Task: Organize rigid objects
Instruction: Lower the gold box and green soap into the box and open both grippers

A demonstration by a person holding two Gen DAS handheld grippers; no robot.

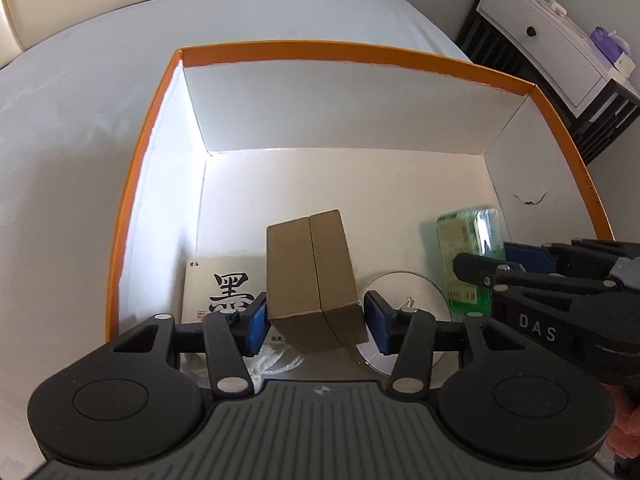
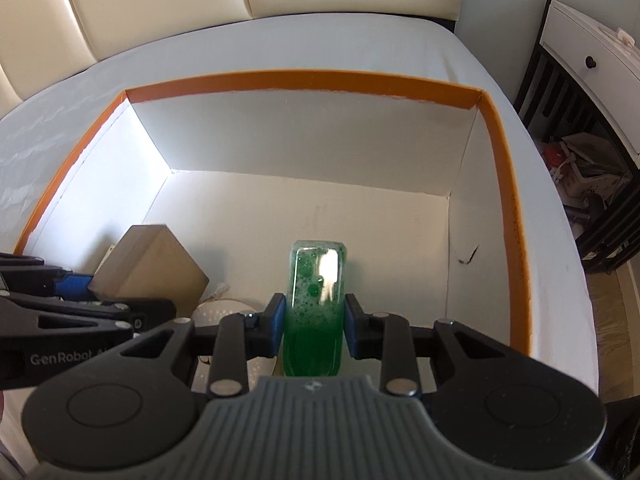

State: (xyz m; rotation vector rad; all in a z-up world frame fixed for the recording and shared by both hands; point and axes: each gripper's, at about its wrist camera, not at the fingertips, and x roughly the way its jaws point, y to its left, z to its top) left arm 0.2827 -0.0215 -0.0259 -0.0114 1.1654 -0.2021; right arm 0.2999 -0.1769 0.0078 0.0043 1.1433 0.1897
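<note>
A large box with an orange rim (image 1: 344, 49) and white inside stands on the bed; it also shows in the right wrist view (image 2: 304, 82). My left gripper (image 1: 316, 322) is shut on a brown cardboard box (image 1: 316, 280) and holds it tilted inside the big box. The brown box also shows at the left of the right wrist view (image 2: 154, 270). My right gripper (image 2: 314, 328) is shut on a green liquid bottle (image 2: 316, 300) inside the big box. The bottle also shows at the right of the left wrist view (image 1: 466, 248).
On the big box's floor lie a white card with black characters (image 1: 218, 288), a clear round disc (image 1: 400, 292) and some white string (image 1: 276, 362). The bed sheet (image 1: 100, 92) surrounds the box. A white nightstand (image 1: 560, 48) stands at the right.
</note>
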